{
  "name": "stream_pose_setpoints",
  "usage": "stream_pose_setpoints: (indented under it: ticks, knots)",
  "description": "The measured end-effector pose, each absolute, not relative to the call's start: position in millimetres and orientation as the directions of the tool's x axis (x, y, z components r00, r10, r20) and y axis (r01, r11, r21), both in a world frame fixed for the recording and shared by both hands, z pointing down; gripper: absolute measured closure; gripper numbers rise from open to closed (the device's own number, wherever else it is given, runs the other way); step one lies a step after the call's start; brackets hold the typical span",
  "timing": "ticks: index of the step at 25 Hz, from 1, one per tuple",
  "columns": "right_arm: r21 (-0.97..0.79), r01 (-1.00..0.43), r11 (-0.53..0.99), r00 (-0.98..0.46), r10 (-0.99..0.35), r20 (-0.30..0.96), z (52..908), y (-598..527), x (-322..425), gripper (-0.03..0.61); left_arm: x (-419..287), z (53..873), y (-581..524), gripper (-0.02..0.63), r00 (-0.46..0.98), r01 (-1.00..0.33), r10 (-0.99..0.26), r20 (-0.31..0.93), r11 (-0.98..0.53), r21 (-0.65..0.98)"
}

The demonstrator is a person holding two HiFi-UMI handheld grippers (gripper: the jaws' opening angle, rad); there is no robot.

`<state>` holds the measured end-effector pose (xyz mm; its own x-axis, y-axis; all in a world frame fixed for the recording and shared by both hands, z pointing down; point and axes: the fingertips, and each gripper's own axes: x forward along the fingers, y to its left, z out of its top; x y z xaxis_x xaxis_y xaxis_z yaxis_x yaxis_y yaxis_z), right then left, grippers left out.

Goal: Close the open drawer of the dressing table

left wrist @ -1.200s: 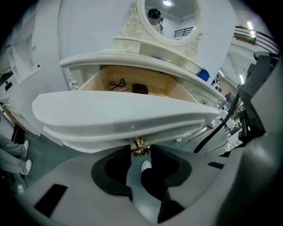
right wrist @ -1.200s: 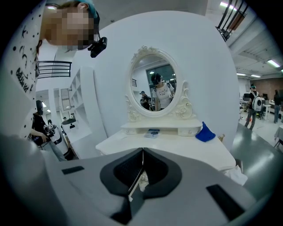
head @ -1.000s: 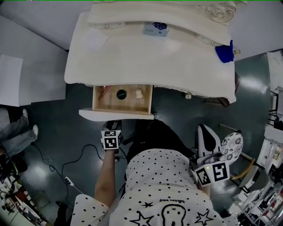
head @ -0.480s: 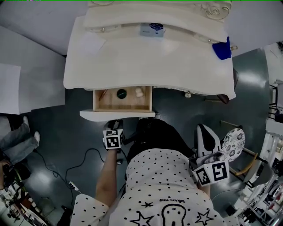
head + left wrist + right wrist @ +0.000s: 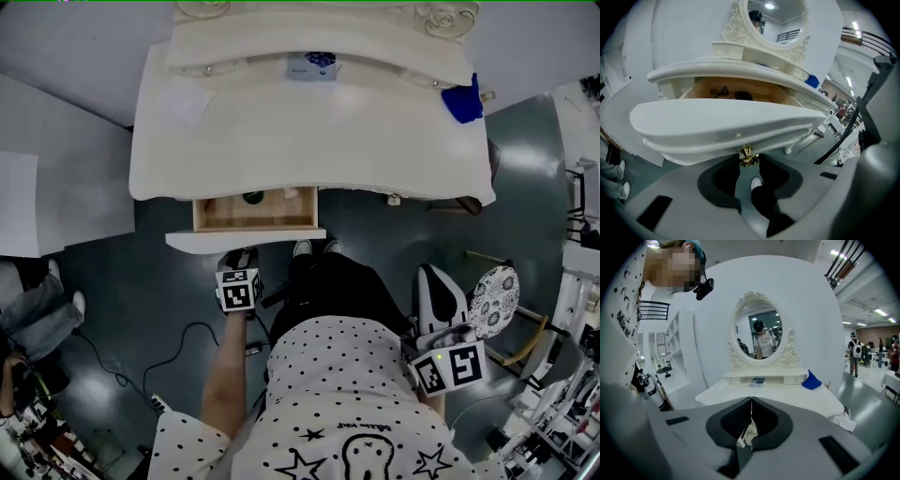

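The white dressing table [image 5: 309, 141] has one wooden drawer [image 5: 255, 214] standing partly out under its top. A dark round item [image 5: 251, 197] and a small pale item [image 5: 289, 194] lie inside. My left gripper [image 5: 240, 255] is against the white drawer front [image 5: 246, 238]. In the left gripper view the front [image 5: 726, 122] fills the middle, and its brass knob [image 5: 747, 156] sits between my jaw tips, which are shut on it. My right gripper [image 5: 431, 274] hangs at the person's right side, away from the table, shut with nothing in it [image 5: 751, 404].
A blue cloth [image 5: 463, 101] and a small box [image 5: 309, 64] lie on the table top below the oval mirror [image 5: 759, 331]. The person's shoes [image 5: 302, 247] stand under the drawer. A cable [image 5: 178, 347] crosses the floor at left. A patterned stool [image 5: 495, 300] stands at right.
The drawer has slid further in under the table top, and less of its inside shows. My left gripper moved toward the table with it. The right gripper kept still.
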<state>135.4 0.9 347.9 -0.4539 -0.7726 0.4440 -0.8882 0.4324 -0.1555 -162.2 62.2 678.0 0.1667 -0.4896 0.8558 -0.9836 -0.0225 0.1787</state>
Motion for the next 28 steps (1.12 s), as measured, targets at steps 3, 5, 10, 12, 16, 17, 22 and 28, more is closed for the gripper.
stream_pose_setpoints:
  ticks: [3,5,10,12,16,17,22,28]
  knots:
    - [-0.156,-0.895,0.417,-0.441,-0.782,0.440,346.7,0.2,138.4,0.569,-163.3,677.9,54.0,0.472,0.166,-0.984,-0.494,0.854,-0.025,0.177]
    - [-0.156,-0.899,0.409,-0.434,-0.787,0.439,347.3,-0.7,140.4,0.569,-162.9,678.8,46.7,0.472,0.168,-0.983,-0.500,0.850,-0.022,0.182]
    - [-0.154,-0.907,0.392,-0.418,-0.798,0.433,347.0,-2.4,144.2,0.569,-166.0,679.6,33.7,0.472,0.158,-0.985,-0.496,0.854,-0.017,0.173]
    - [-0.152,-0.910,0.385,-0.412,-0.802,0.433,346.4,-2.7,145.9,0.569,-167.0,679.4,28.5,0.472,0.155,-0.985,-0.499,0.852,-0.018,0.169]
    - [-0.148,-0.912,0.382,-0.407,-0.805,0.432,346.1,-3.3,147.2,0.569,-168.8,680.1,18.6,0.472,0.151,-0.986,-0.506,0.849,-0.018,0.164]
    - [-0.147,-0.913,0.381,-0.405,-0.805,0.432,346.0,-3.5,147.7,0.569,-169.2,680.2,16.2,0.472,0.150,-0.986,-0.507,0.849,-0.018,0.164]
    - [-0.145,-0.917,0.371,-0.396,-0.810,0.432,346.7,-6.1,150.0,0.569,-171.3,681.2,2.3,0.472,0.142,-0.987,-0.515,0.845,-0.012,0.158]
    - [-0.132,-0.917,0.376,-0.394,-0.810,0.434,345.2,-8.2,148.8,0.569,-174.2,680.0,-11.8,0.472,0.136,-0.988,-0.524,0.841,-0.011,0.152]
